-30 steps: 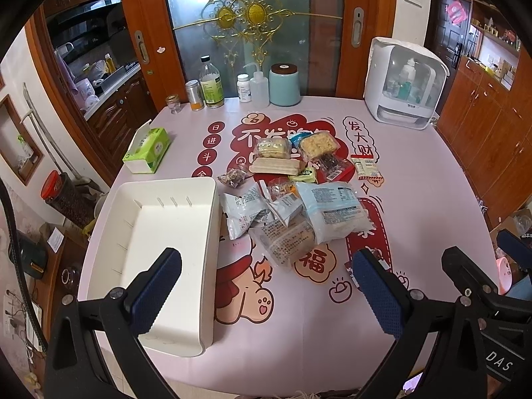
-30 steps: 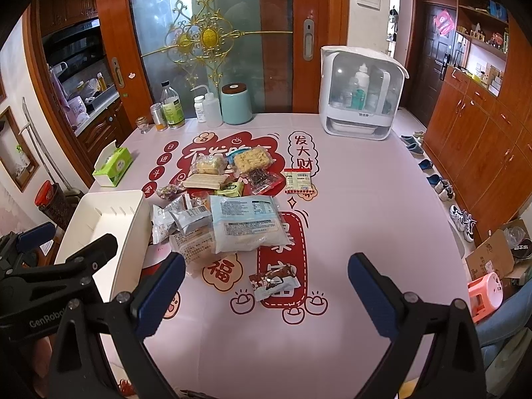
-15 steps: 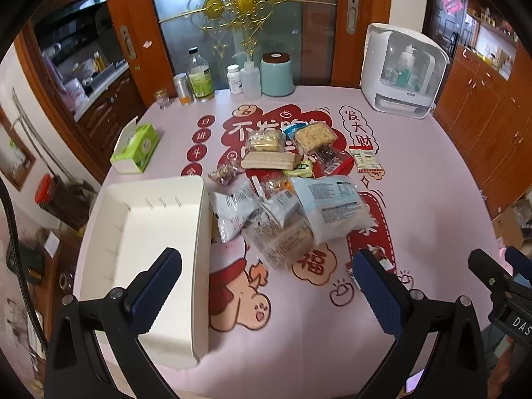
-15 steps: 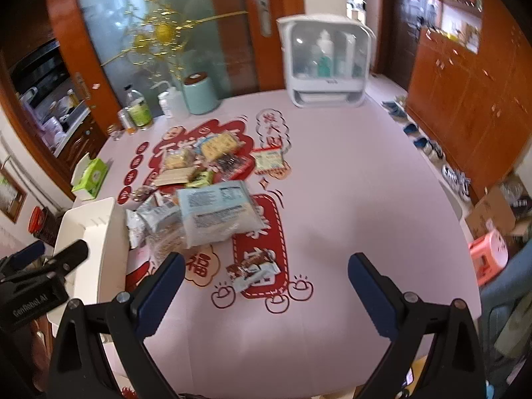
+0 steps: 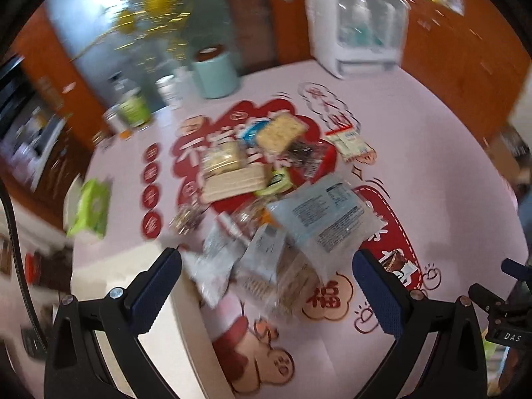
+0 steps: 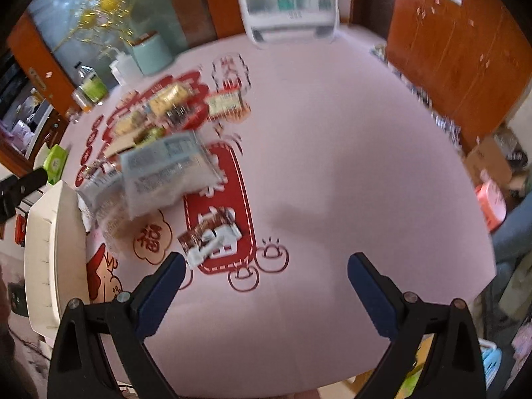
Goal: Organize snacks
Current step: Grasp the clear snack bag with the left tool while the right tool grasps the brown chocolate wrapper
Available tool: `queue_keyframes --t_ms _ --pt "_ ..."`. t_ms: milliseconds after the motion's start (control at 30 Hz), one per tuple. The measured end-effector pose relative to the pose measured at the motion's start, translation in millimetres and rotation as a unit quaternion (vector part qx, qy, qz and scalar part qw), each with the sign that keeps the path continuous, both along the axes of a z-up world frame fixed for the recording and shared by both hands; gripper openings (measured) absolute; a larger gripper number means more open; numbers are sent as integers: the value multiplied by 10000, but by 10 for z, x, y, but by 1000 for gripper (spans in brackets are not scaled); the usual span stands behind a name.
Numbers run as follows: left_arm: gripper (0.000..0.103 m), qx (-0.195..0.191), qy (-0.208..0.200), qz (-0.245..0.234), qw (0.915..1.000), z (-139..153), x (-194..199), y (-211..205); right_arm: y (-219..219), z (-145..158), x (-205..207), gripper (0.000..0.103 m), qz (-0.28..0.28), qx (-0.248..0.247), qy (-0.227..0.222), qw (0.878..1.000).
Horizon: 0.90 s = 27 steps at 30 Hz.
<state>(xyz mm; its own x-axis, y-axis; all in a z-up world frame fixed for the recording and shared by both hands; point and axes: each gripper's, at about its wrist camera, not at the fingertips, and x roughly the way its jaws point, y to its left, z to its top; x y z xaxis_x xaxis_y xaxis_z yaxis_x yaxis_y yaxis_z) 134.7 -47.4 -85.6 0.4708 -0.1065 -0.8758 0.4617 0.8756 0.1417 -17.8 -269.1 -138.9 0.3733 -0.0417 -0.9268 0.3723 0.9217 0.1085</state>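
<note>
A pile of snack packets lies on the pink table. A large pale blue packet [image 5: 327, 219] [image 6: 168, 169] sits on top, with biscuit packs [image 5: 281, 131] behind it. A brown and white small packet [image 6: 212, 236] lies apart at the front. A white bin [image 6: 50, 249] stands left of the pile; its rim [image 5: 196, 339] shows in the left wrist view. My left gripper [image 5: 266, 291] is open and empty above the front of the pile. My right gripper [image 6: 264, 291] is open and empty, just in front of the brown packet.
At the back stand a teal canister [image 5: 214, 73], bottles [image 5: 133, 106] and a white appliance [image 5: 357, 26]. A green tissue box [image 5: 91, 207] sits at the left edge. Wooden cabinets [image 6: 465, 50] line the right wall. A pink stool [image 6: 492, 202] stands on the floor.
Both grippers have moved forward and tilted, closer to the snacks. The views are blurred by motion. Both stay open and empty.
</note>
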Motion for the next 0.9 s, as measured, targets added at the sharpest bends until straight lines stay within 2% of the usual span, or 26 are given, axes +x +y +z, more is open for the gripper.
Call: queue_keyframes --t_ms 133,300,400,533,600,667,767,867,900 --pt "102 374 145 -772 9962 -221 334 -290 37 -301 125 94 -69 246 293 9992" --pt "102 682 583 -1634 9825 -589 673 -684 215 -650 444 93 -94 625 531 9966" --pt "102 935 772 -1899 9743 -821 812 -876 279 -863 618 92 -315 903 645 9933" --pt "102 1077 1044 -2156 9649 -1065 921 -1033 282 -1118 777 90 -898 1092 870 9861" --pt "102 1177 1120 -2295 9596 -1186 954 -1098 356 -1090 835 89 -934 868 720 9892" --pt "102 1244 1263 -2387 9548 -1299 987 -1140 431 -1095 885 88 -854 671 794 9909" --pt "102 1300 1510 -2417 9497 -1446 1053 -1181 561 -1078 905 79 -714 172 882 9934" --pt "102 1301 1724 -2481 9443 -1585 1077 -1219 636 -1042 853 65 -546 -145 843 9948" --pt "102 1209 1815 -2522 9428 -1607 1083 -1237 635 -1019 819 54 -555 -172 799 9951"
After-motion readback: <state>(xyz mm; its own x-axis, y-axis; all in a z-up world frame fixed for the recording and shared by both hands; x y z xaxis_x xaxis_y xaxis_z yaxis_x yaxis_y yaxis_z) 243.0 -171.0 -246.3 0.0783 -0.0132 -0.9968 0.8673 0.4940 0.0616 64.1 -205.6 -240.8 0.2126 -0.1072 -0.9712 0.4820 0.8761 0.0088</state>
